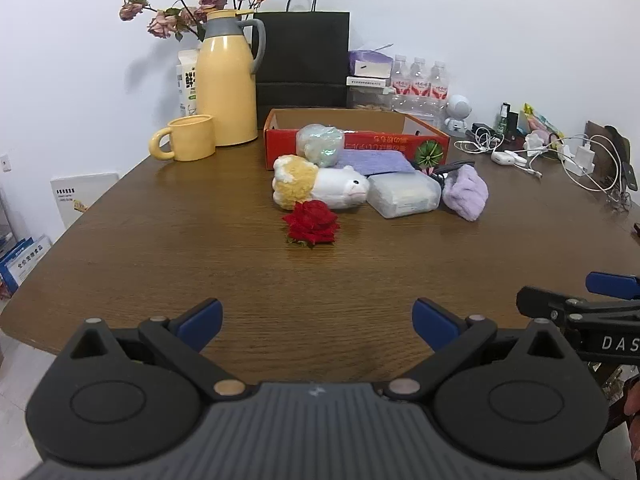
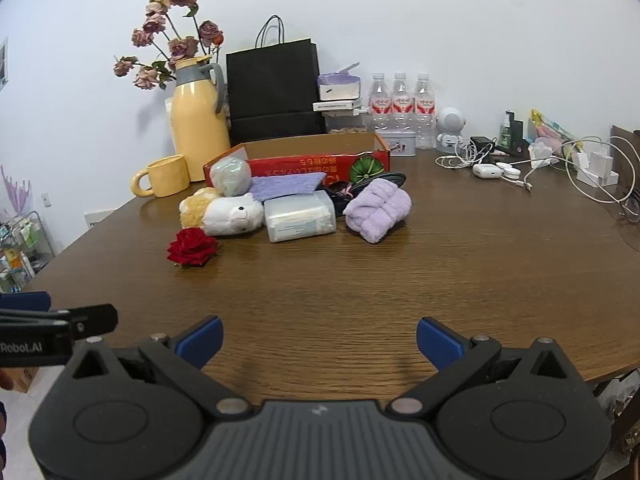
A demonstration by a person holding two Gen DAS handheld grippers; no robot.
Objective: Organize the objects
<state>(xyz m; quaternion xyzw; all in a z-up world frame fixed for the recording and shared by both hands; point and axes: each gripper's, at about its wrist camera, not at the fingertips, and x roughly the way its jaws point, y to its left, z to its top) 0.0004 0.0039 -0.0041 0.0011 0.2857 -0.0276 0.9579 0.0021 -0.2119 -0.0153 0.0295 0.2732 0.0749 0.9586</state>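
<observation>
A red cardboard box [image 1: 356, 146] [image 2: 298, 162] lies open at the back of the brown table [image 1: 200, 240] [image 2: 460, 272]. In front of it sit a red rose [image 1: 312, 223] [image 2: 193, 247], a white and yellow plush toy [image 1: 320, 186] [image 2: 224, 212], a clear plastic pack [image 1: 402, 195] [image 2: 300, 216], a folded lilac towel [image 1: 466, 192] [image 2: 378, 206], a purple cloth [image 1: 374, 162] [image 2: 286, 185] and a wrapped pale ball [image 1: 320, 144] [image 2: 230, 176]. My left gripper [image 1: 318, 324] is open over the near table edge, holding nothing. My right gripper [image 2: 320, 342] is open likewise, to its right.
A yellow jug [image 1: 226, 84] [image 2: 198, 120] and yellow mug [image 1: 188, 138] [image 2: 164, 178] stand back left beside dried flowers [image 1: 192, 0]. A black paper bag [image 1: 302, 60] [image 2: 276, 92], water bottles [image 2: 400, 100] and tangled white cables [image 1: 560, 156] [image 2: 560, 164] line the back and right.
</observation>
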